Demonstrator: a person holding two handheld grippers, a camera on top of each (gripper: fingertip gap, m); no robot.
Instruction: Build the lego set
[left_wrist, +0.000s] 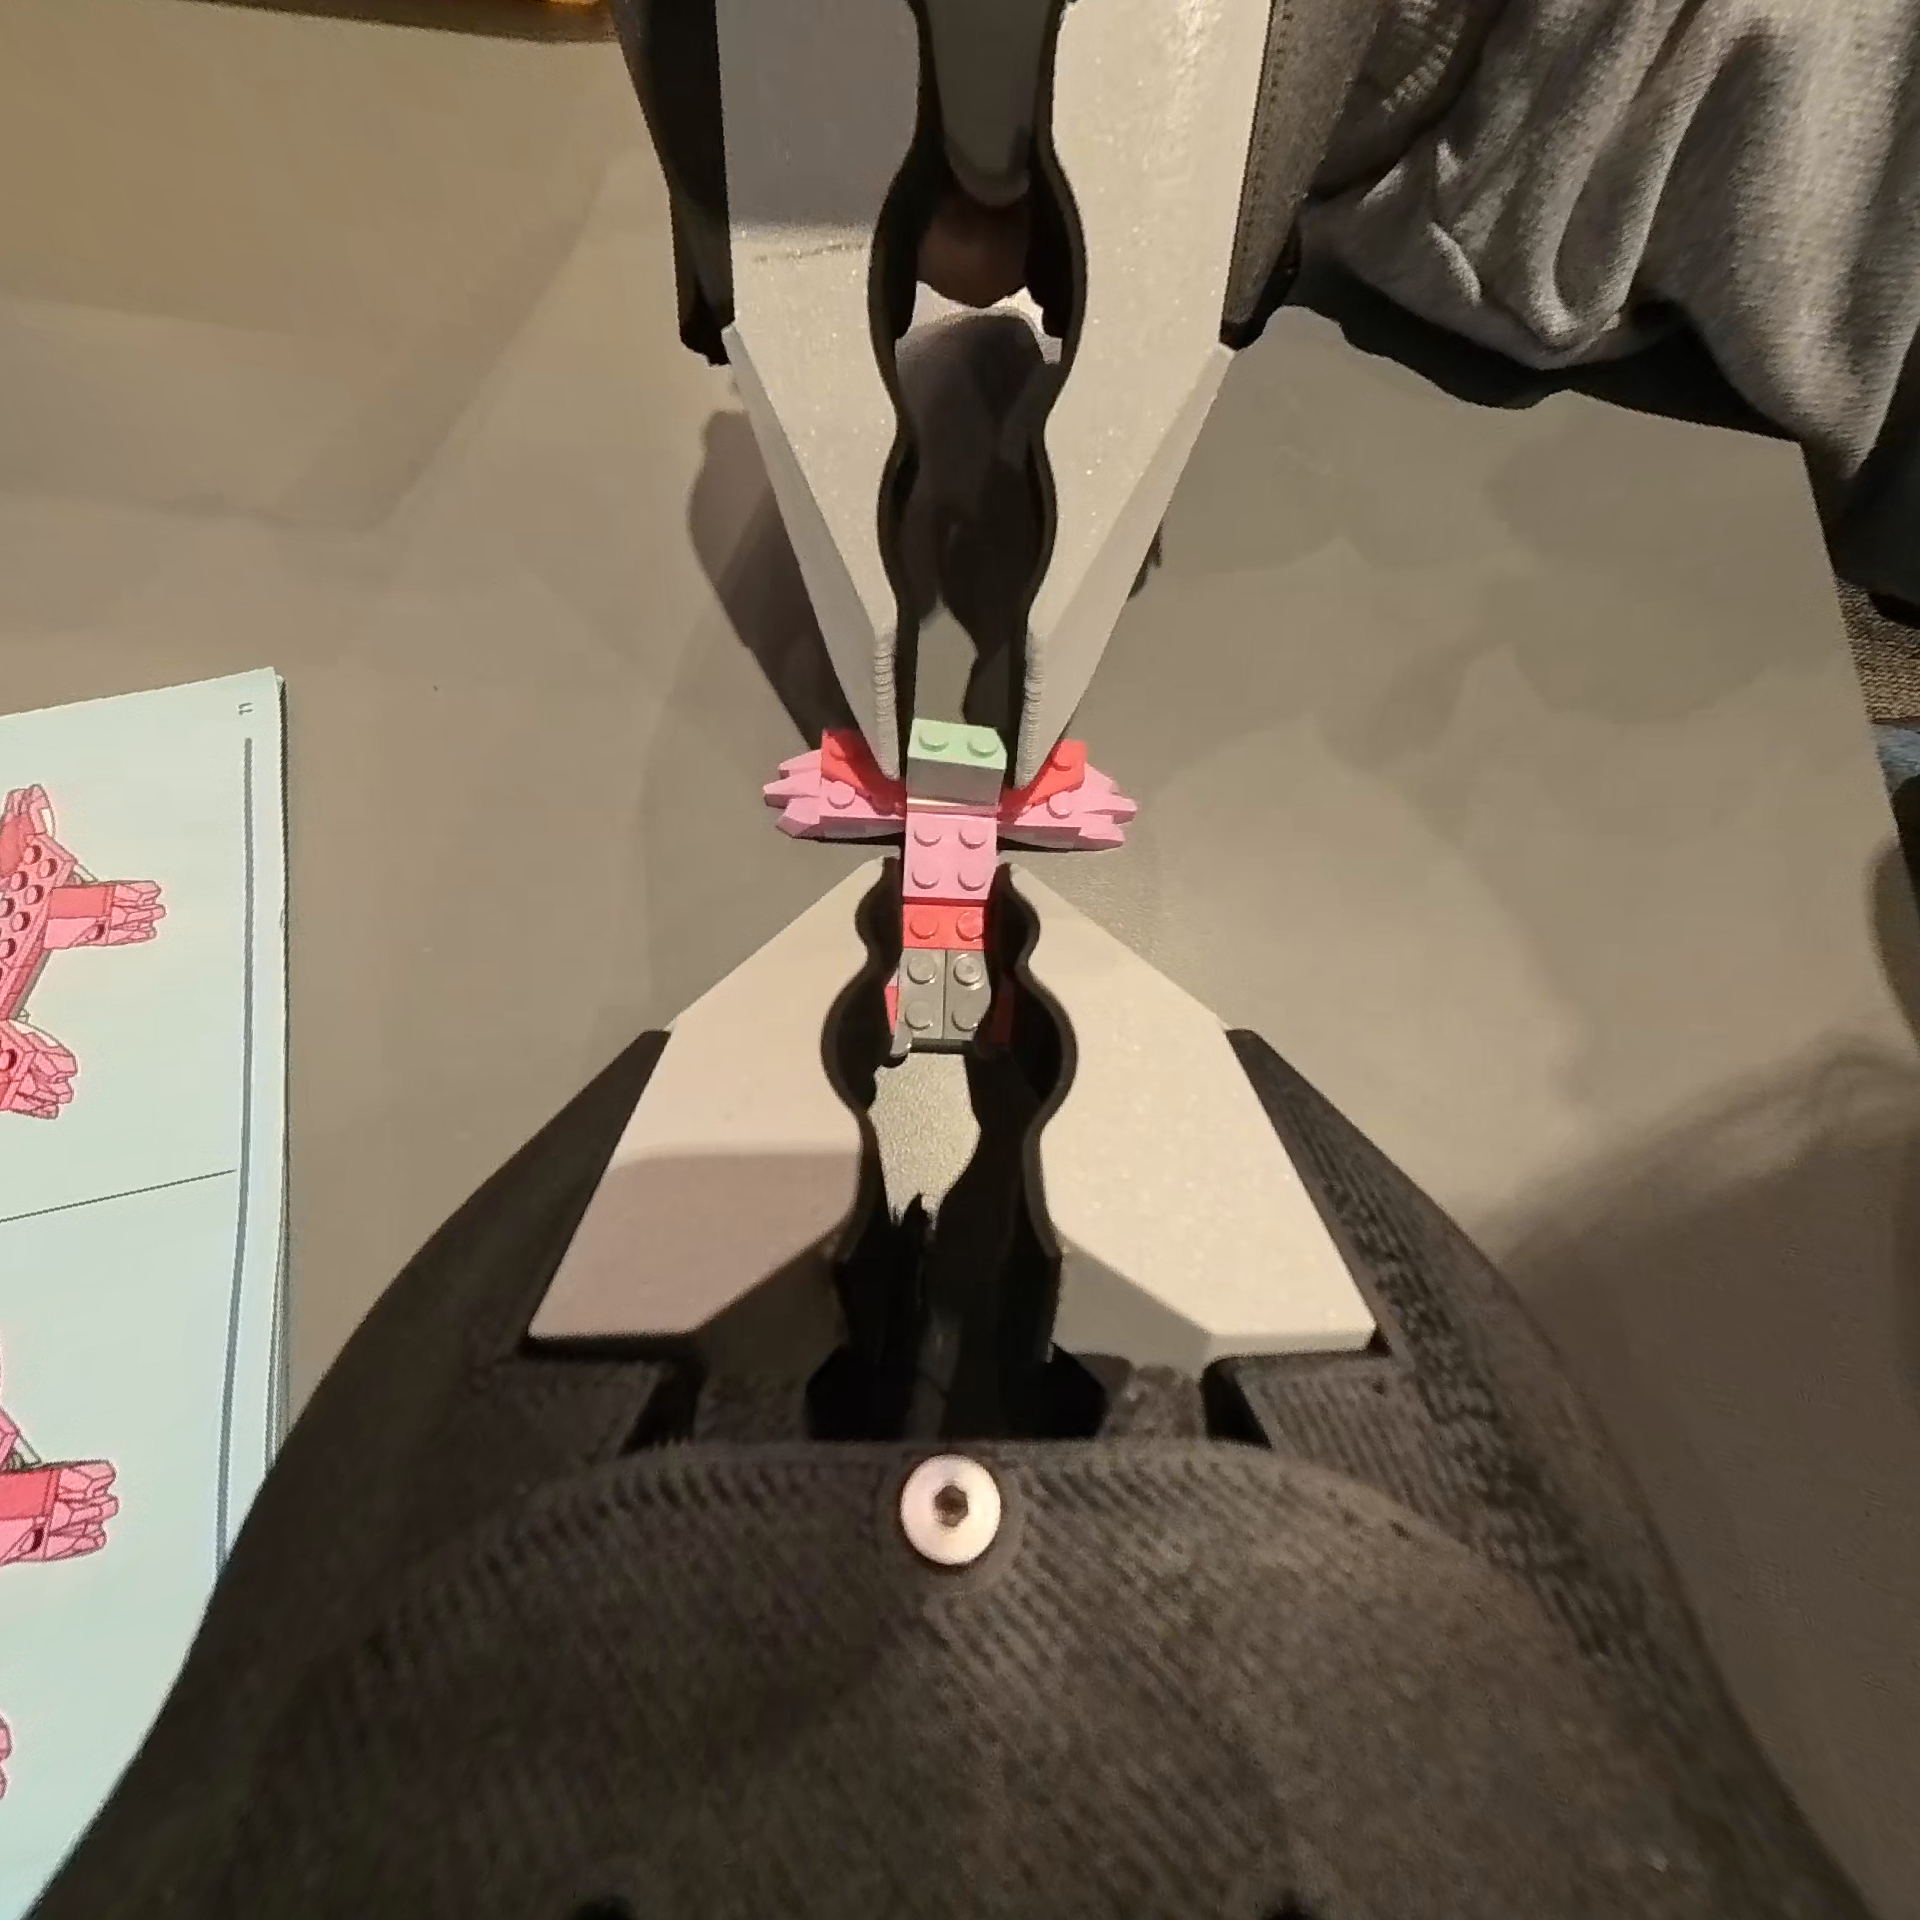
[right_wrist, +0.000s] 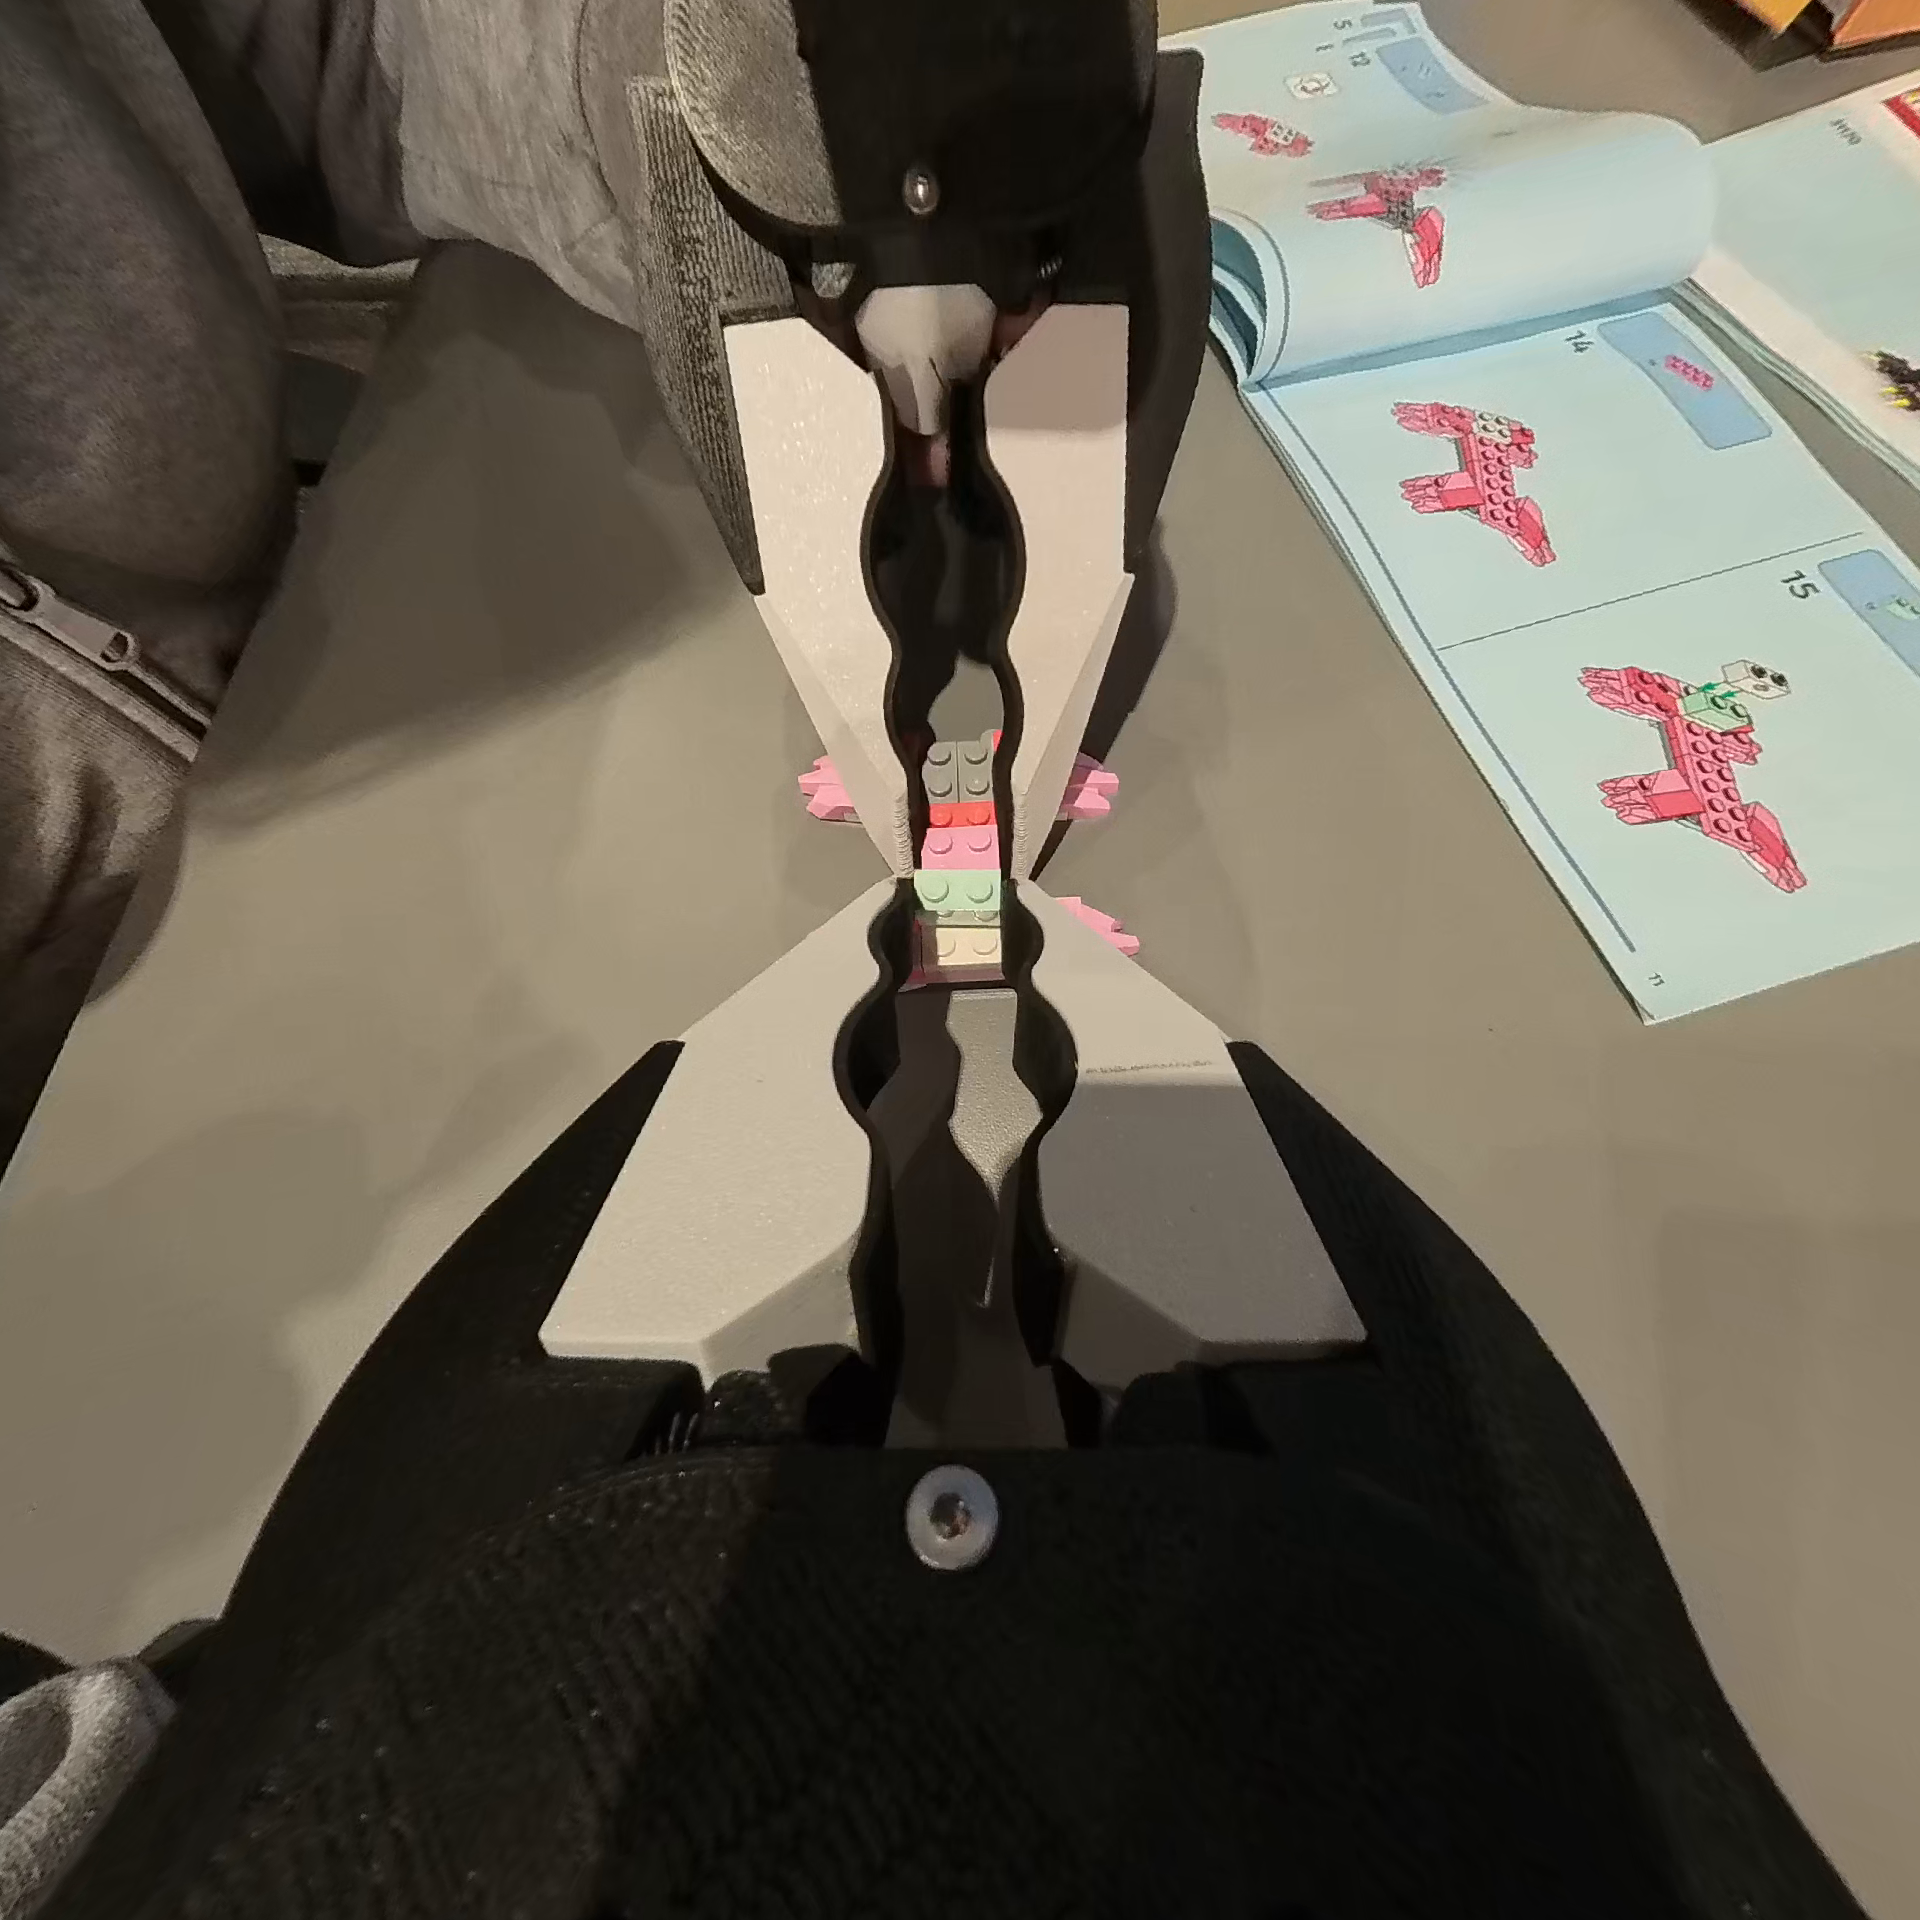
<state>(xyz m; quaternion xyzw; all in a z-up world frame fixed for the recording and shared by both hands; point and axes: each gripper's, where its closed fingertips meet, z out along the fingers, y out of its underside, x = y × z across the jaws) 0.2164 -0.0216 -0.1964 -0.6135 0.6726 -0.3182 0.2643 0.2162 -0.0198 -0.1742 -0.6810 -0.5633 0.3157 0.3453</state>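
Observation:
A pink and red lego model (left_wrist: 943, 864) with spread wings (left_wrist: 821, 798) is held just above the grey table between my two grippers, which face each other. My left gripper (left_wrist: 945, 883) is shut on the model's body, over its red and grey rear bricks (left_wrist: 940, 1003). My right gripper (left_wrist: 958, 774) comes from the far side, shut around the green brick (left_wrist: 956, 748) at the model's other end. In the right wrist view my right gripper (right_wrist: 958, 904) pinches the green brick (right_wrist: 956, 890) and a white brick (right_wrist: 966, 943). The left gripper (right_wrist: 961, 831) holds the pink body (right_wrist: 961, 847) behind them.
An open light-blue instruction booklet (right_wrist: 1558, 520) lies on the grey table (right_wrist: 1351, 1143) to the right; its edge also shows in the left wrist view (left_wrist: 135, 1039). A person's grey sleeve (left_wrist: 1610, 208) rests behind the right gripper, and clothing (right_wrist: 156, 416) fills the left side. The grippers are tip to tip, or close to it.

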